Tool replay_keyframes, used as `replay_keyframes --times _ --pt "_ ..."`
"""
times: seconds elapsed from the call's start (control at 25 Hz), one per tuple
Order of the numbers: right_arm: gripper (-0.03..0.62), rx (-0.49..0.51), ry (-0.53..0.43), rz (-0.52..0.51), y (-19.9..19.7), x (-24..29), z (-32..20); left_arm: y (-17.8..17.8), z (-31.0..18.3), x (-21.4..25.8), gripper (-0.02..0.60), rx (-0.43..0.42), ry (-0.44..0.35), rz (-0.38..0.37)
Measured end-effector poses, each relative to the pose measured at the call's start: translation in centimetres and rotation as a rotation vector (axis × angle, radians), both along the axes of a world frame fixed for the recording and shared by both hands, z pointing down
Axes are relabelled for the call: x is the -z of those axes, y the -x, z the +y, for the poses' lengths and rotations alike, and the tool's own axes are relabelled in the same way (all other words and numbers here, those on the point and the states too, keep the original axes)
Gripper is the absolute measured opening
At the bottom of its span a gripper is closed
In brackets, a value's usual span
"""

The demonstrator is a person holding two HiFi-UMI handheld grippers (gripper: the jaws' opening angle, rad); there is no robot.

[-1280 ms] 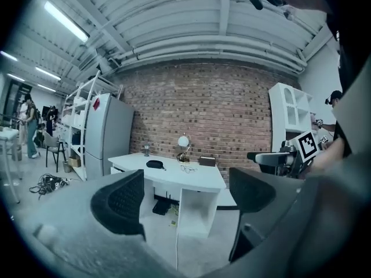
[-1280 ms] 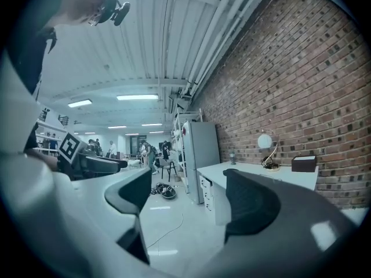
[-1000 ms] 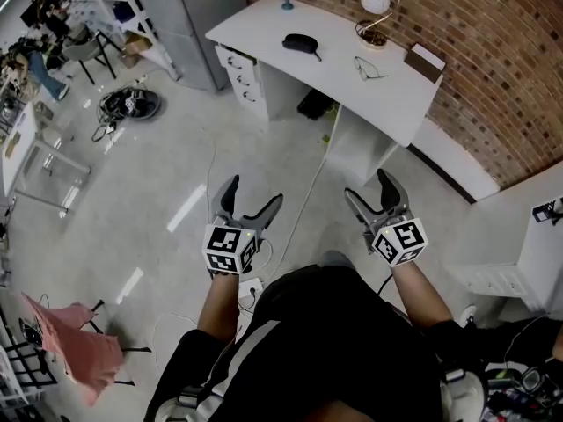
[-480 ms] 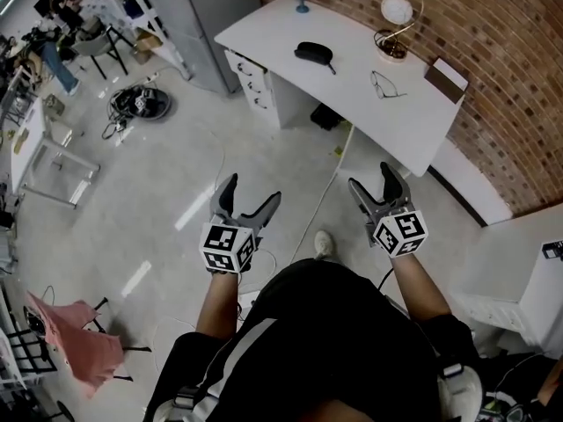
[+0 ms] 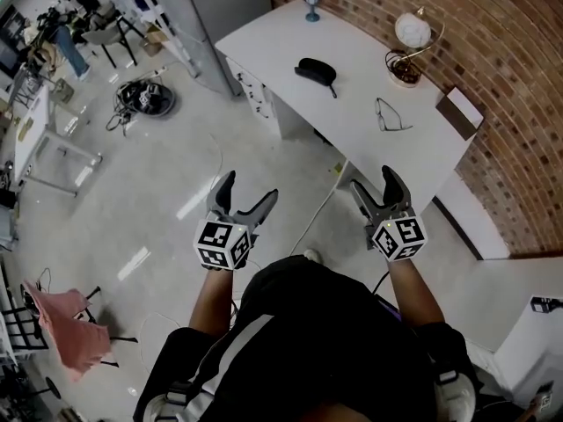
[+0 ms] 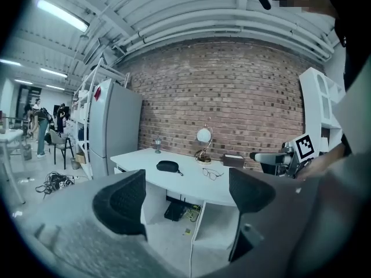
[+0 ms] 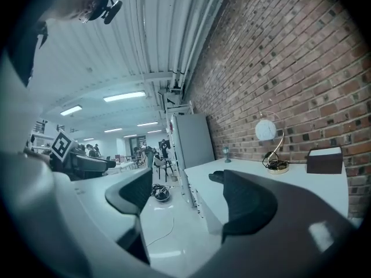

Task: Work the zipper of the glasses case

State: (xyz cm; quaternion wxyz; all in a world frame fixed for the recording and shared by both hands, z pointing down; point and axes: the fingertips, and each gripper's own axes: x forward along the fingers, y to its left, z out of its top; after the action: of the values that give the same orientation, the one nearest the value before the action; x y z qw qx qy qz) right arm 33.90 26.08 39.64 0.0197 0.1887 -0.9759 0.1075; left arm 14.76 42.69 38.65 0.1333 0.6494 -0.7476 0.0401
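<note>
1. Hovering above the floor in front of the person, the left gripper [image 5: 251, 187] has its jaws spread apart with nothing between them.
2. Right gripper [image 5: 372, 180] alongside it, jaws wide as well, and empty.
3. The black glasses case [image 5: 315, 69] lies on the white desk [image 5: 264, 33], well apart from both grippers, untouched.
4. A pair of glasses [image 5: 392, 115] rests further along the same desk, with a globe lamp [image 5: 411, 39] by the brick wall [image 5: 493, 25].

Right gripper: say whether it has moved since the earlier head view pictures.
Yes: the right gripper has come closer to the near edge of the white desk.
</note>
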Motion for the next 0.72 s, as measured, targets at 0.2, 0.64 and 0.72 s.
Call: replay_keyframes --times 0.2,0.64,0.72 --pt "0.371 -0.019 0.051 0.011 -0.1 -1.6 -3.4 0.5 -3.8 -0.1 0.451 -0.018 0.033 0.002" --pt "0.367 -0.084 0.041 0.074 2.7 -3.7 -9.6 5.8 -11.6 -1.9 0.437 -0.074 -0.006 0.016" --pt "0.367 -0.101 0.029 0.089 4.3 -3.6 -11.0 7.7 -13.5 -2.1 0.437 -0.100 -0.014 0.024"
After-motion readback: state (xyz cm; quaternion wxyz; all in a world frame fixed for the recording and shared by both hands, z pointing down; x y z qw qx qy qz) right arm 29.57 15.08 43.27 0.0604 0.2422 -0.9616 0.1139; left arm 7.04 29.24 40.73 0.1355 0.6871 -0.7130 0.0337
